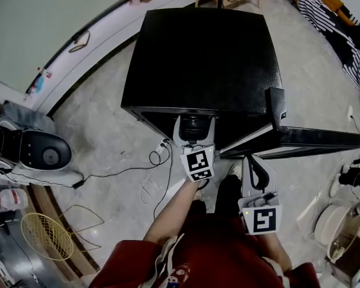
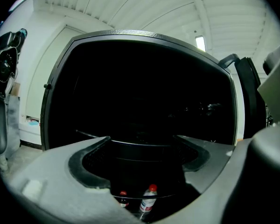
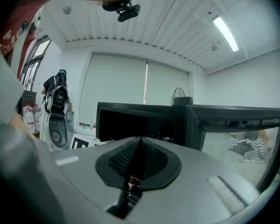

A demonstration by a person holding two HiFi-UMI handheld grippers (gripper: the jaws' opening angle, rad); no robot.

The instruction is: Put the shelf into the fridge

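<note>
The left gripper (image 1: pixel 195 125) is pointing into the open fridge (image 1: pixel 204 59), its fingers standing apart; the right gripper (image 1: pixel 255 162) is keeping its fingers together.

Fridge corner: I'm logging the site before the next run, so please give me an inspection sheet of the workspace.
Surface: grey floor.
Job's things: fridge black, door open; shelf edge inside, bottles below it.
Clutter: fan guard on floor.
Grippers: left tongs open, at fridge mouth; right tongs shut, empty.
Cables: white cable on floor.
Surroundings: striped cloth beyond fridge.
</note>
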